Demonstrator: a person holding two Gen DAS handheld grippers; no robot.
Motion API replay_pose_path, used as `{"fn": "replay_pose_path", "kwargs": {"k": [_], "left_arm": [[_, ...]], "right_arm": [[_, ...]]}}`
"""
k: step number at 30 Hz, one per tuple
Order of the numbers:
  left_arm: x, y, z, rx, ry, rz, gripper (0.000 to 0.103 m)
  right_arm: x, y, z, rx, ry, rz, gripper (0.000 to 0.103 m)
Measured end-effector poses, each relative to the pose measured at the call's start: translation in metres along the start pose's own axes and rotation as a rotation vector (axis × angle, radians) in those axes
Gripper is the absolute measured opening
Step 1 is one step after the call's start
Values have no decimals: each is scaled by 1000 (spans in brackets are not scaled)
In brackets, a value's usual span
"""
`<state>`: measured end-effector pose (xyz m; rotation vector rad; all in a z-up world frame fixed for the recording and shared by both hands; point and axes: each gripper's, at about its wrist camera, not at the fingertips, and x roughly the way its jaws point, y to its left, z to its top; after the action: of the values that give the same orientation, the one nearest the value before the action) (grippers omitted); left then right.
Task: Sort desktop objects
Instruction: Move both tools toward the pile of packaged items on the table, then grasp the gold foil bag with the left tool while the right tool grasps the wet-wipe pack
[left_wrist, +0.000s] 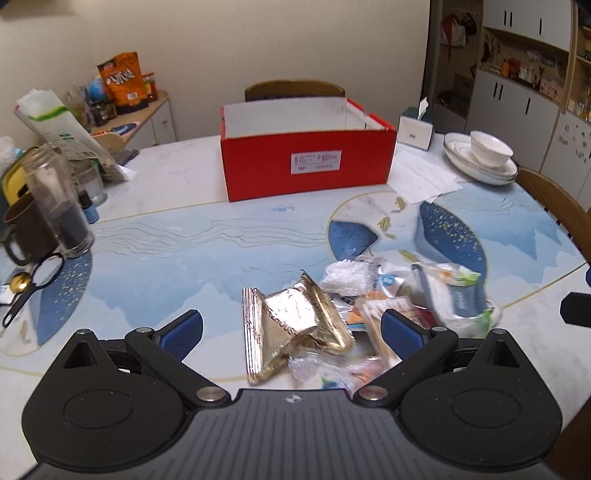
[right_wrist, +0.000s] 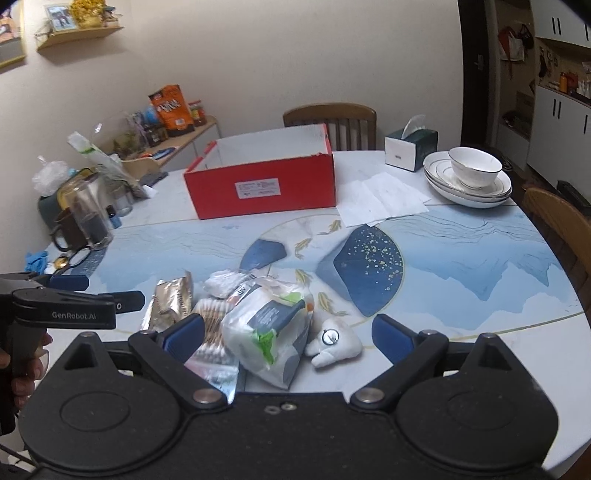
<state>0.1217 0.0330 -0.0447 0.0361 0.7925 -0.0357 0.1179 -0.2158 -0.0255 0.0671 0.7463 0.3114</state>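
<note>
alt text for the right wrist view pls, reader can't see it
The open right gripper hovers over a pile of snack wrappers: a white-and-green packet, a gold foil wrapper, a small white plush toy. Beyond stands an open red box on the blue-patterned table; the left gripper enters at left.

Wrapper pile (left_wrist: 369, 314) near table (left_wrist: 221, 240) front, box (left_wrist: 306, 155) behind it, stacked dishes (left_wrist: 480, 158) right of box.

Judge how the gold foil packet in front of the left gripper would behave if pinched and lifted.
The gold foil packet looks creased and flattened, so probably light and floppy, folding between the pads. Its shiny film may be slippery. It overlaps the clear wrappers, so these might drag along.
</note>
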Motion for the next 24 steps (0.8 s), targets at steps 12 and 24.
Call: {"fn": "replay_pose_path", "kwargs": {"k": [12,24], "left_arm": [[60,21,2,19,90,-11,103],[98,28,4,-20,167,-63,103]], "right_arm": [[66,6,10,62,96,-65,82],[101,-5,9,150,183,-76,77]]}}
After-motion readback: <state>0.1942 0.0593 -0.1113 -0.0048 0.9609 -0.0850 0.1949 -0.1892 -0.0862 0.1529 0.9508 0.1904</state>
